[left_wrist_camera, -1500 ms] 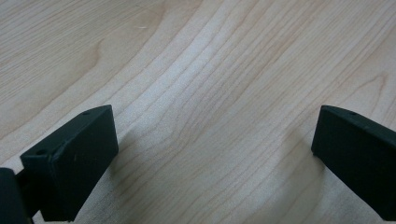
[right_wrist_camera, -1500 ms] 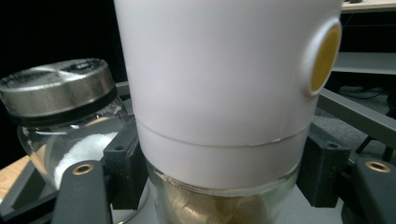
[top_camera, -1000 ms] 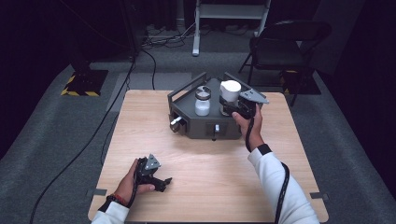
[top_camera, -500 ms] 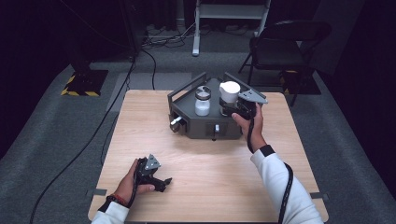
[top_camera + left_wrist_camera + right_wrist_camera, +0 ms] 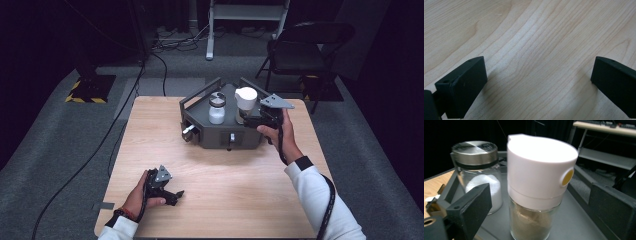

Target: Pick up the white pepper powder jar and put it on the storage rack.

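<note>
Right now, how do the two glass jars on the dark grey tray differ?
The white-capped glass jar wears a tall white plastic cap with a yellow dot; the metal-lidded glass jar has a flat silver lid. The white-capped jar holds tan powder, the metal-lidded jar white grains. The white-capped jar stands taller. Both stand upright on the dark grey tray, apart.

Around my right claw (image 5: 248,118), the white-capped jar (image 5: 537,187) and steel-lidded jar (image 5: 477,172) crowded the tray (image 5: 220,137); the table (image 5: 240,190) lay open.

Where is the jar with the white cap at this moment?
In the high view, the white-capped jar stands on the dark grey tray at the table's far side, right of the metal-lidded jar, just before the open right gripper.
</note>
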`<state>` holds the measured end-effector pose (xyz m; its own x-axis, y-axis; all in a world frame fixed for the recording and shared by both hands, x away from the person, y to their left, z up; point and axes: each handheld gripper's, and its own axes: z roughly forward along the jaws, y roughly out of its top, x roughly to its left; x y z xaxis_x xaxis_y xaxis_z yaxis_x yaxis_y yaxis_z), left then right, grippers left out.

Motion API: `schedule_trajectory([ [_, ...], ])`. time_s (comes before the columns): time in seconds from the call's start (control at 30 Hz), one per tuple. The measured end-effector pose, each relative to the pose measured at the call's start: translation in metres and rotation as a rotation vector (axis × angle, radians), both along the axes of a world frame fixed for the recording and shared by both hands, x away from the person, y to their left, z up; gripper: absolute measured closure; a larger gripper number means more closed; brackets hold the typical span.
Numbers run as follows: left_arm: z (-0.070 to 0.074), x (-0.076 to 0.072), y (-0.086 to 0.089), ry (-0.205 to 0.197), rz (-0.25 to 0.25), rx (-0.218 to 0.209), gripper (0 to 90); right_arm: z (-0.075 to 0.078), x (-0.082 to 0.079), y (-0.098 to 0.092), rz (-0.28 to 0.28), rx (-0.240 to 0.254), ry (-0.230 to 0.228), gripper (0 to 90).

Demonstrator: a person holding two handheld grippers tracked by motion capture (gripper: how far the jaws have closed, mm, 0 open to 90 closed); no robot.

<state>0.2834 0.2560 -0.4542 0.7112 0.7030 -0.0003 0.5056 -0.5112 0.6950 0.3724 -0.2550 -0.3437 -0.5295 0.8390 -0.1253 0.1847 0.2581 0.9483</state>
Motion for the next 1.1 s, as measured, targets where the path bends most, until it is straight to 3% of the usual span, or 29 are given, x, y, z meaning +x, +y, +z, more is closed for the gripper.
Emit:
schedule_trajectory([
  [0.27,0.0,0.0,0.0,0.0,0.0,0.0,0.1,0.015,-0.019,-0.006,0.007,-0.074,-0.054,4.6],
  [0.37,0.0,0.0,0.0,0.0,0.0,0.0,0.1,0.018,-0.025,-0.013,0.015,-0.049,-0.06,4.6],
  [0.67,0.0,0.0,0.0,0.0,-0.001,0.0,0.1,0.021,-0.05,-0.03,0.051,-0.045,-0.104,4.6],
  [1.1,0.0,0.0,0.0,0.0,0.0,0.0,0.1,0.001,-0.077,-0.049,0.086,-0.082,-0.137,4.6],
])
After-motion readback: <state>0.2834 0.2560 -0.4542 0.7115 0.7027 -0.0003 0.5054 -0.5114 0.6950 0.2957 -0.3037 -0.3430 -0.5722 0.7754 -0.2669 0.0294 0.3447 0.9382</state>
